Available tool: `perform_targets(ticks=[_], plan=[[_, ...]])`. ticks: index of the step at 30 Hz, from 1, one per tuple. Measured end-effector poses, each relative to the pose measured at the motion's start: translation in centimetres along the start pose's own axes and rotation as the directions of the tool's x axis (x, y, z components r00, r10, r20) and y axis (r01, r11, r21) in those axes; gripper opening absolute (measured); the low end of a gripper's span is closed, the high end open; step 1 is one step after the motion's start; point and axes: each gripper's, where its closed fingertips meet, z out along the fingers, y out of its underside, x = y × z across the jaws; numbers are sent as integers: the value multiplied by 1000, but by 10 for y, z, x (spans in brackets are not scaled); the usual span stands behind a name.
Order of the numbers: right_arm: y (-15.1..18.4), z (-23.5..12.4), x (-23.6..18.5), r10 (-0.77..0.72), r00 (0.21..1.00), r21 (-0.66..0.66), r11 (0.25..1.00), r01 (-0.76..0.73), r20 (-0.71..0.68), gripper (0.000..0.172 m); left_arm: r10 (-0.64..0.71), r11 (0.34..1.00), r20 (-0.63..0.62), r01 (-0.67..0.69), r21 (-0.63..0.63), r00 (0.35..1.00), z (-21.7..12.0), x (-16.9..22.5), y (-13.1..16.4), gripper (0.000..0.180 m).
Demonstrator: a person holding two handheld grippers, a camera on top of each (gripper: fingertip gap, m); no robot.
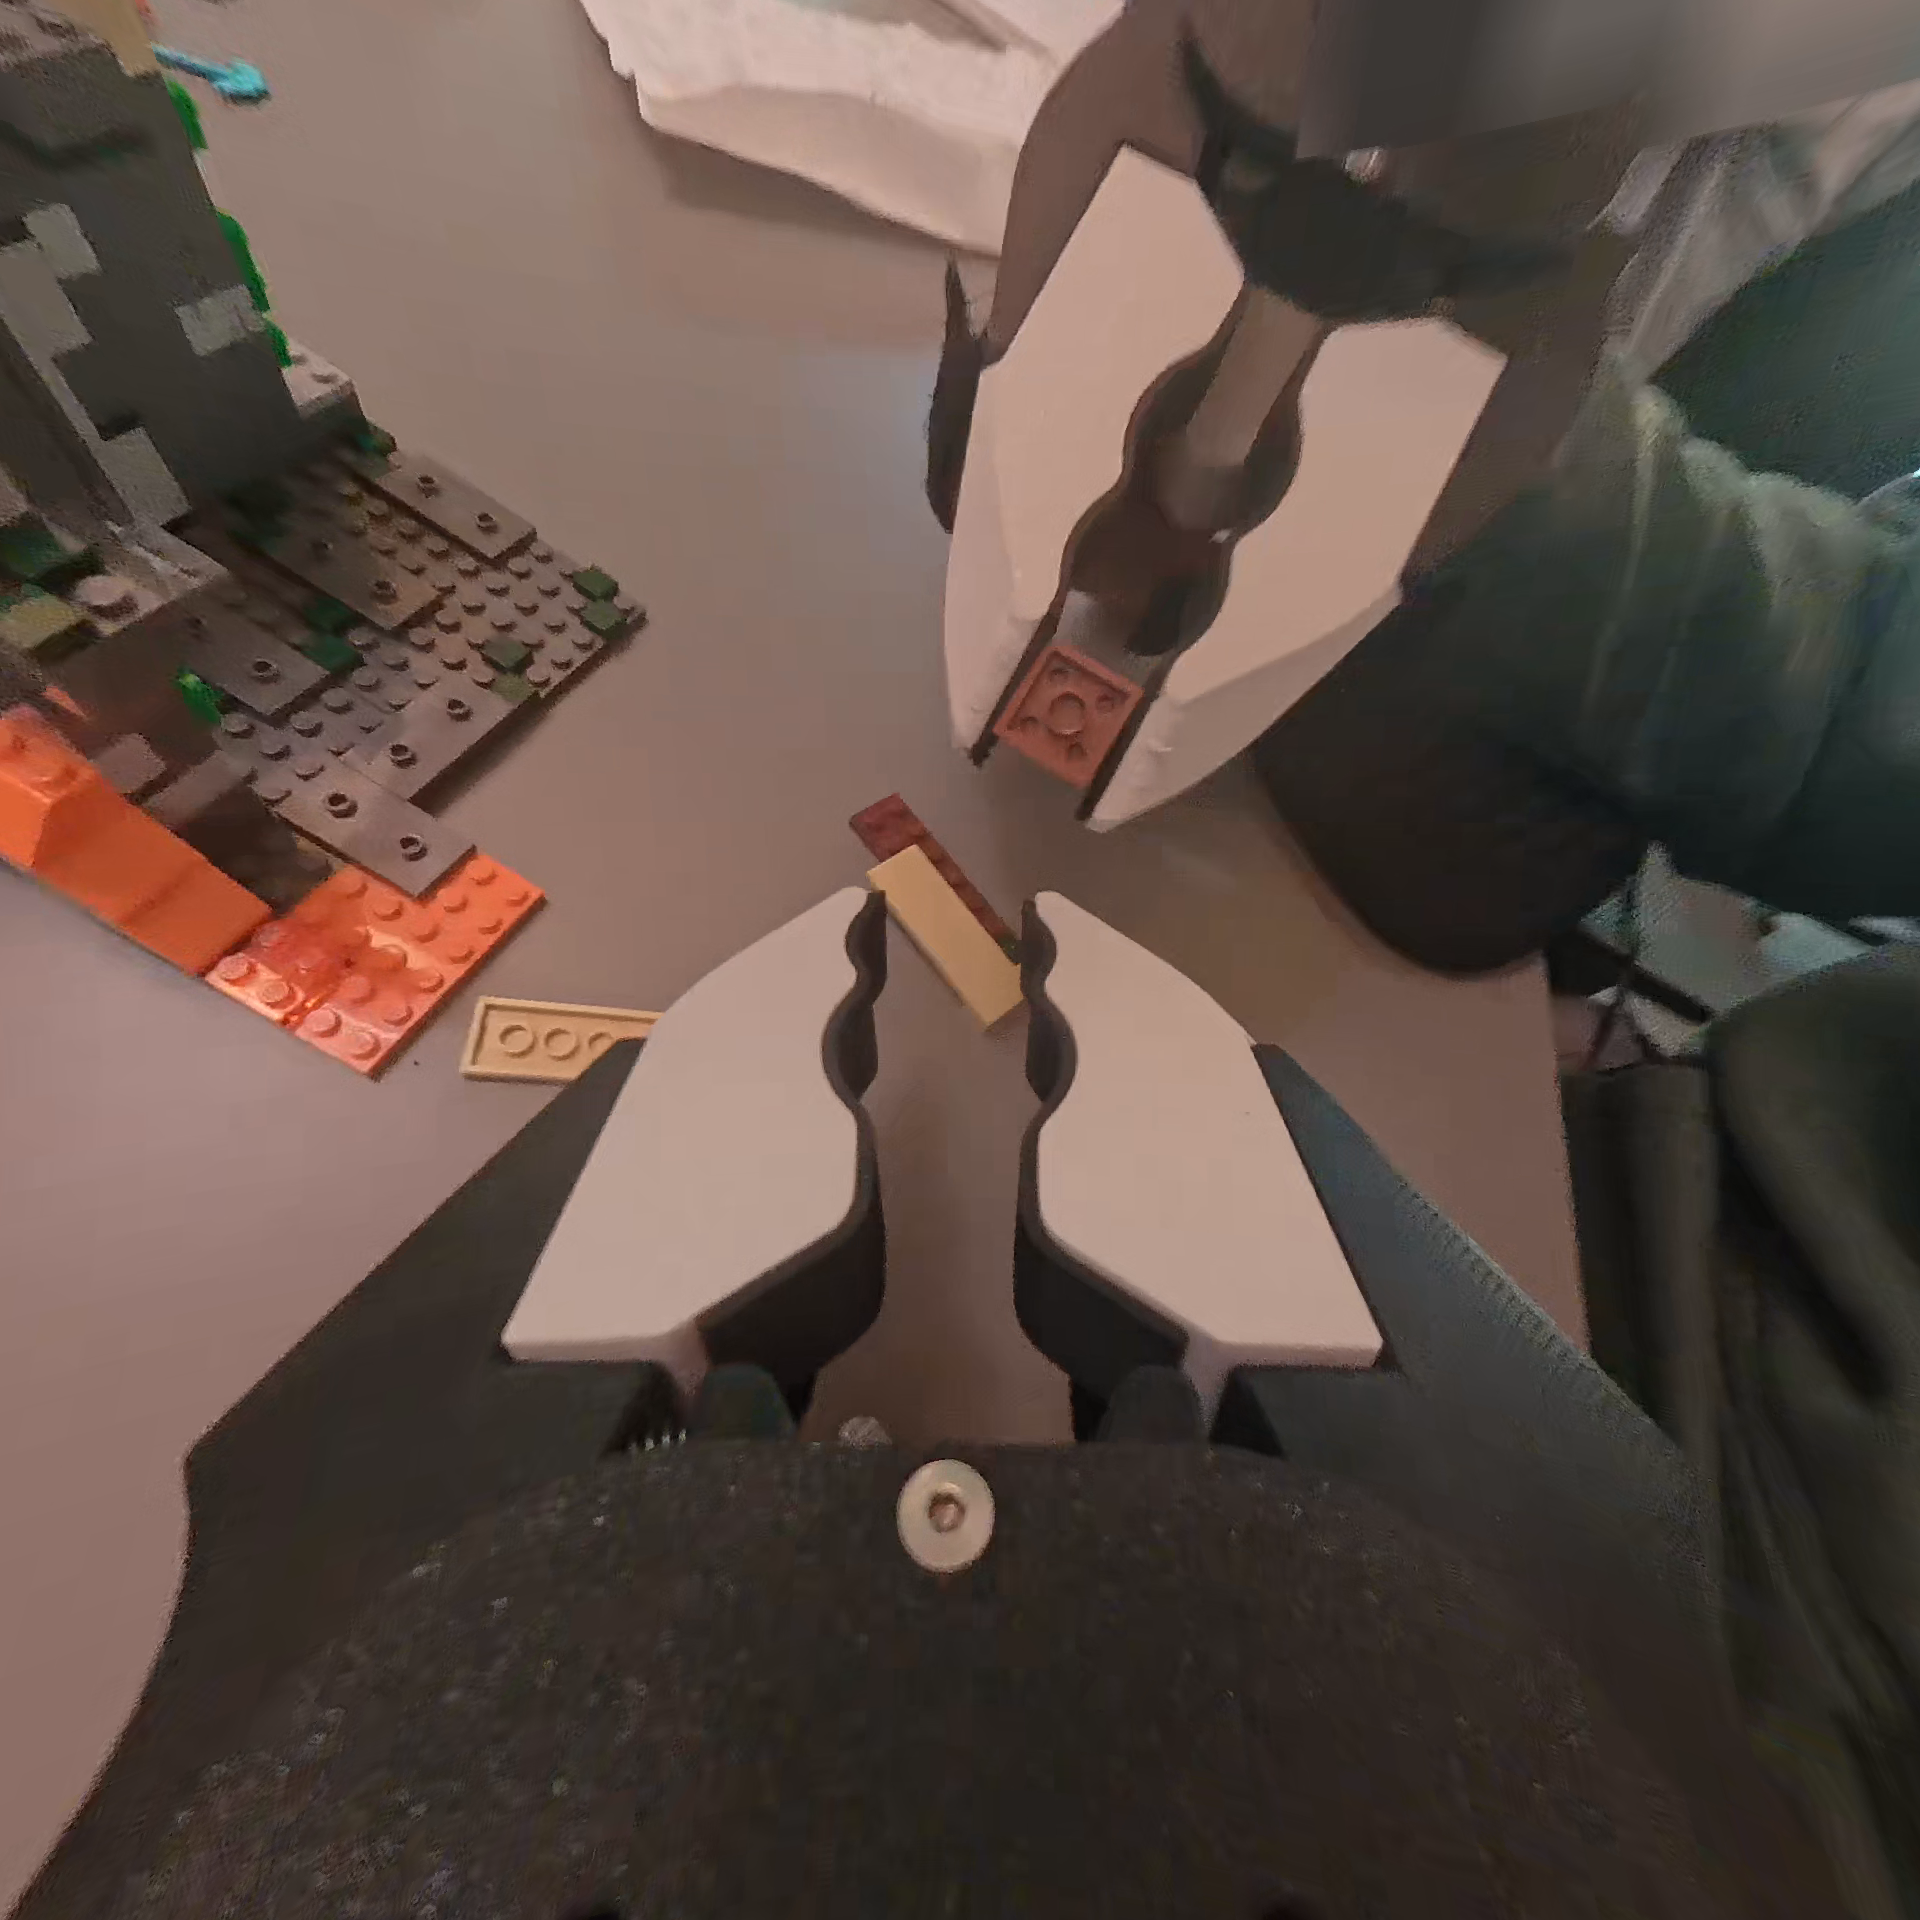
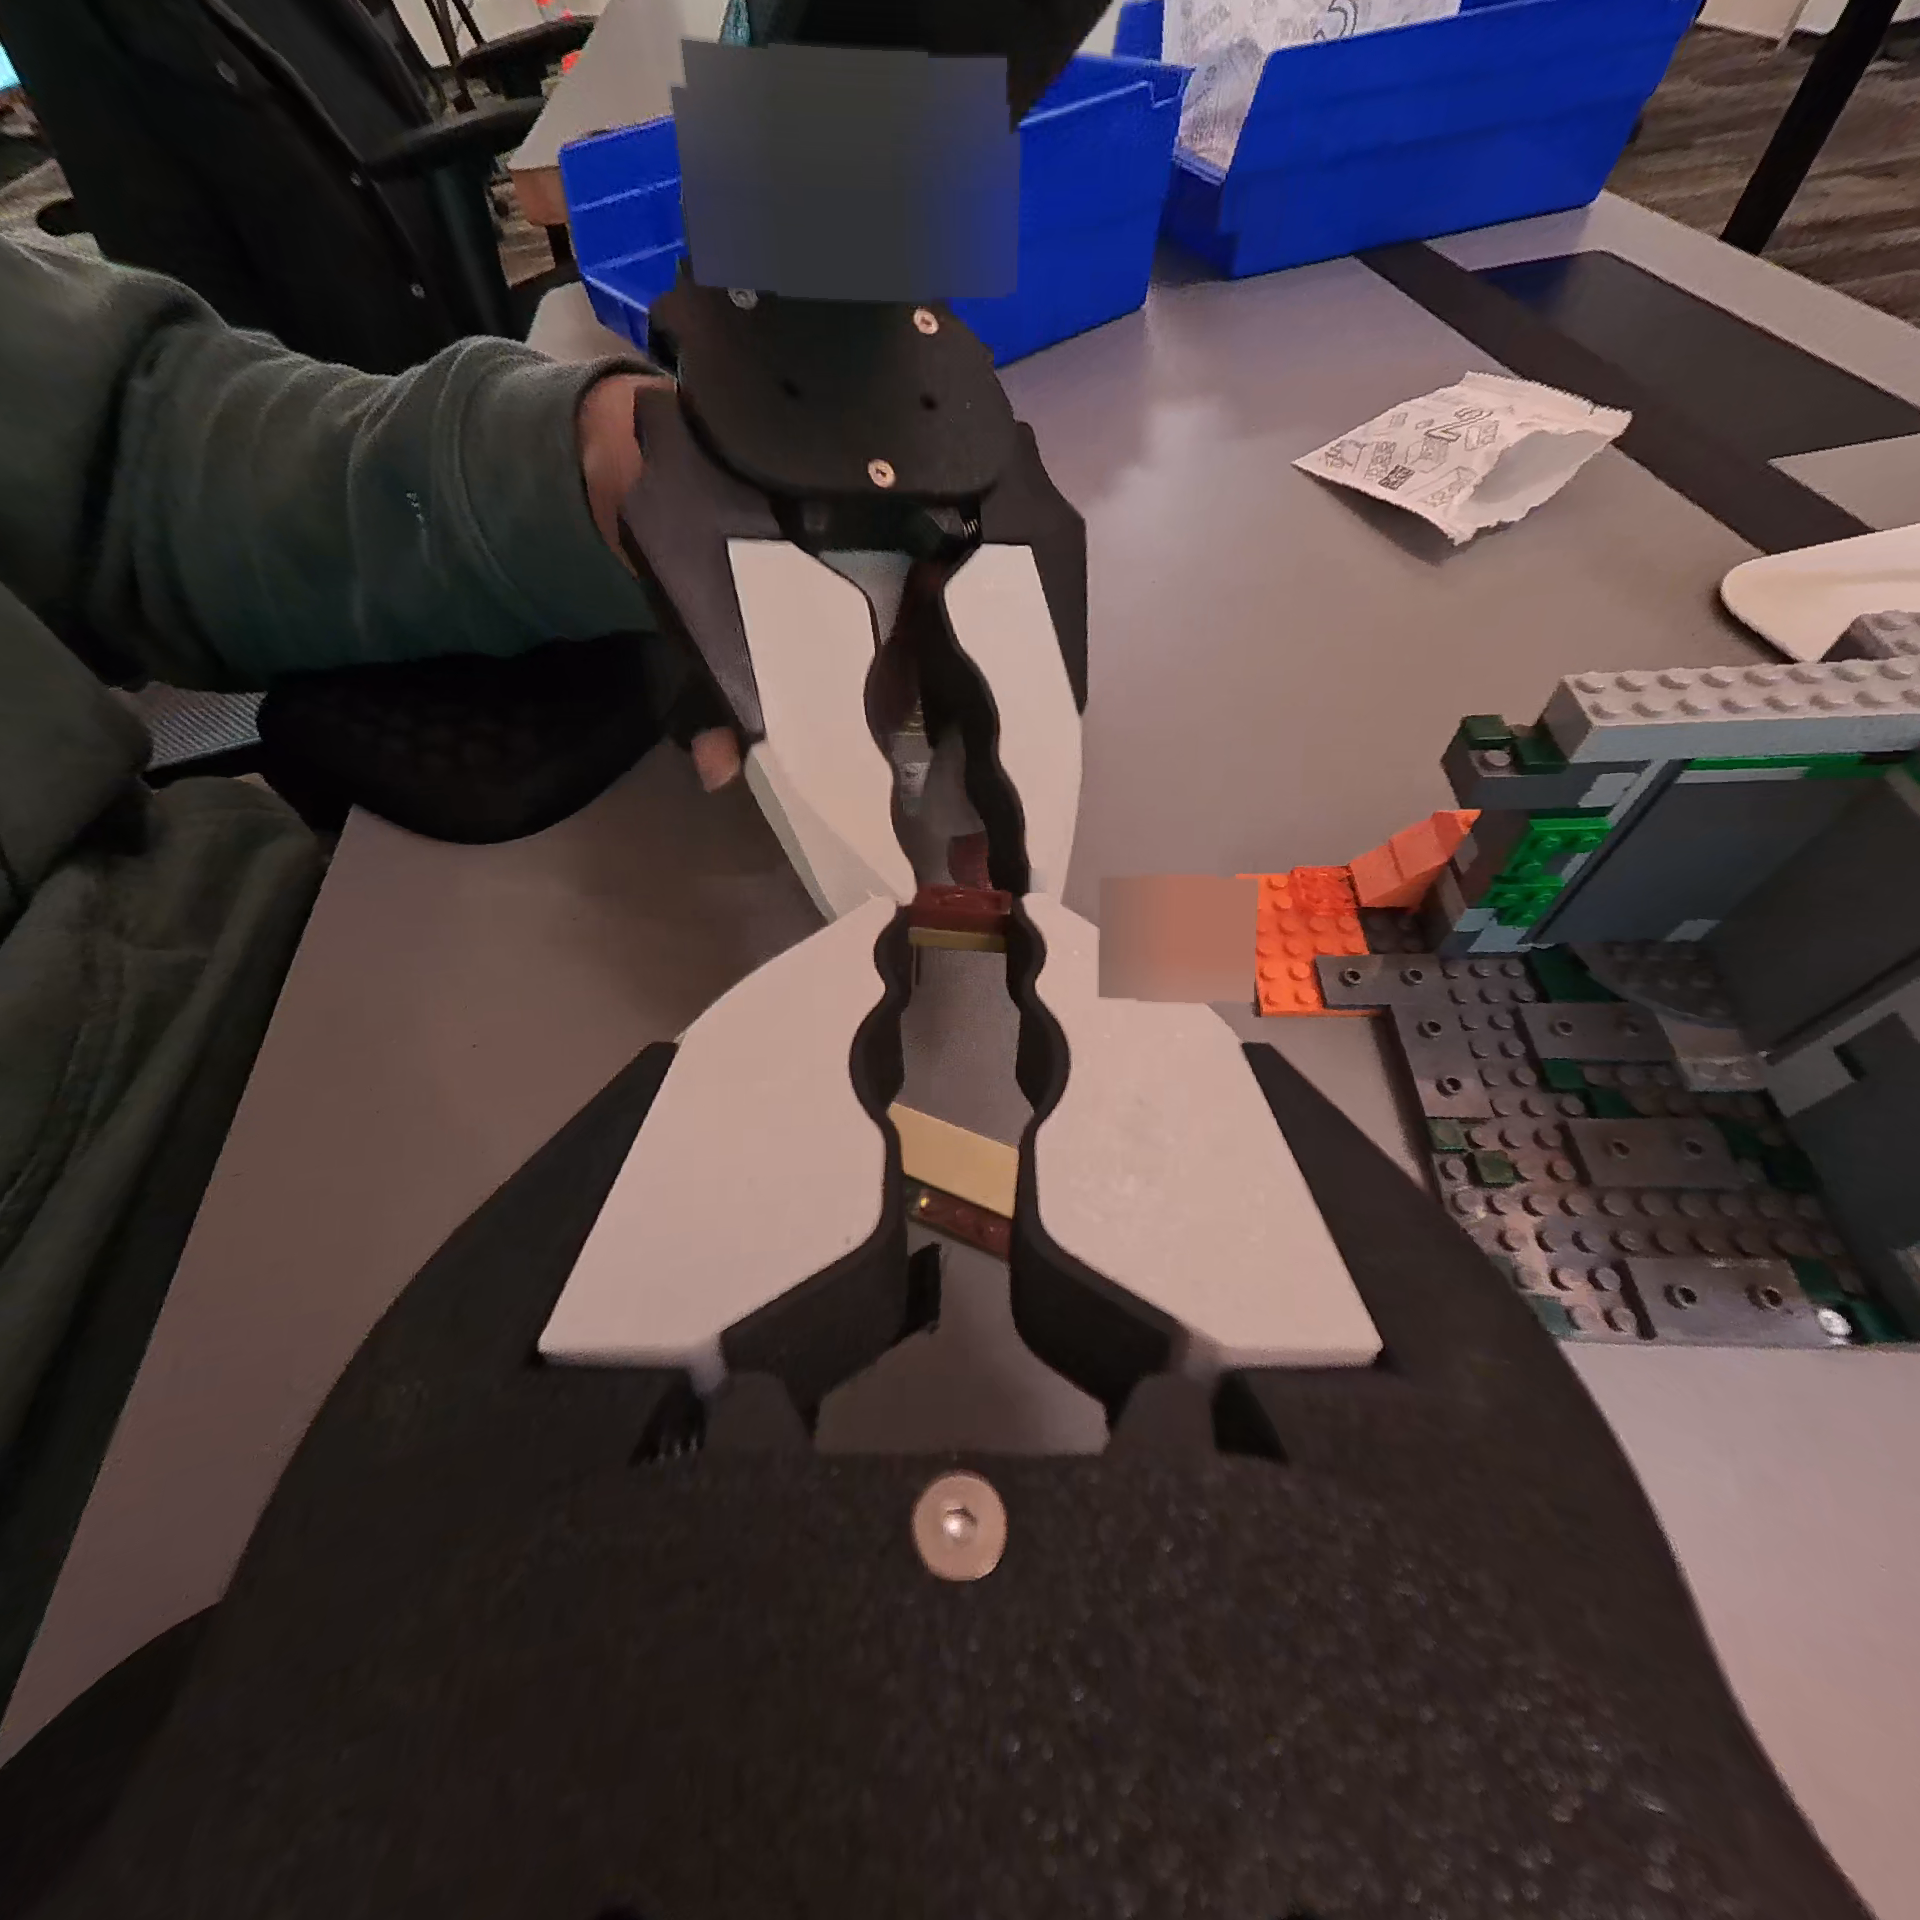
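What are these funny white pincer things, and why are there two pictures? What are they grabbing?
They are two-fingered grabbers that a person holds, one in each hand. Each has a camera looking along its fingers, so you get one picture per grabber.

The left gripper looks down at a grey table. Its fingers are open, with a tan tile stacked on a reddish-brown plate between them, not squeezed.

The right gripper is pinching a brown square plate.

Nearby are a grey toy-brick rock model with orange plates, a loose tan plate, a paper bag and blue bins.
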Motion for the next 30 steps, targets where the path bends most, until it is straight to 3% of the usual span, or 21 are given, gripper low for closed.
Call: perform_targets(ticks=[5,9,18,21,27,30], plan=[[11,5,7,-238,962,-134,966,220,-135,17,-173,973,-163,194,122,971,-15,7,-16,23],[19,15,5,-421,891,-257,892,372,-172,17,-311,933,-239,344,110,920,-11,8,-16,25],[23,19,15,-643,728,-448,738,504,-239,17,-375,909,-231,405,99,898,1,7,-13,25],[22,20,15,-690,680,-492,695,525,-249,17,-351,923,-192,373,96,917,3,3,-9,17],[9,19,13,-699,650,-441,705,555,-299,17,-293,934,-236,331,139,927,-6,8,-17,17],[1,17,10,-702,634,-397,710,582,-326,19,-290,920,-327,356,162,899,-13,17,-24,17]])
